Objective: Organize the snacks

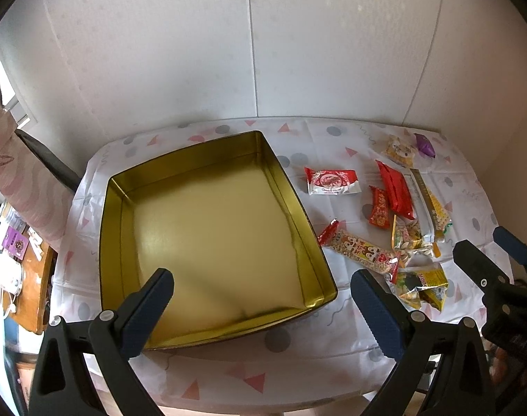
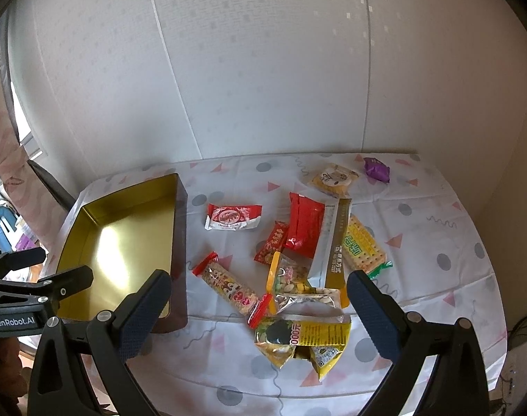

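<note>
The counter (image 1: 298, 374), under a white cloth printed with grey dots and pink triangles, carried everything, and by the look of it the job had not yet begun: the gold tin (image 1: 207, 228) sat on its left half with nothing at all on its shiny floor, while every snack lay loose on the cloth to its right. Nearest the tin were a red-ended peanut bar (image 2: 228, 286) and a red-and-white wrapper (image 2: 234, 217); further right lay a heap where a red pouch (image 2: 303, 228), a small red packet (image 2: 272, 242), a long gold-and-white sachet (image 2: 338, 242), a green-and-yellow cracker pack (image 2: 362, 244), two clear nut bags (image 2: 294, 287) and a yellow-green bag (image 2: 305, 339) touched or overlapped. A pale round biscuit pack (image 2: 332, 178) and a purple sweet (image 2: 377, 170) sat apart near the back edge. All of these remained to be moved, I judged. The left gripper (image 1: 263, 298) hung over the tin's near corner, its jaws wide and holding nothing; the right gripper (image 2: 258, 312) hovered above the near end of the heap, likewise wide and empty. The left wrist view alone showed the tin's whole floor and its near wall, plus clutter on a wooden stand beside the counter; the right wrist view alone laid the heap out plainly, showed the tin's dark outer side, and caught the other gripper at its left edge.
</note>
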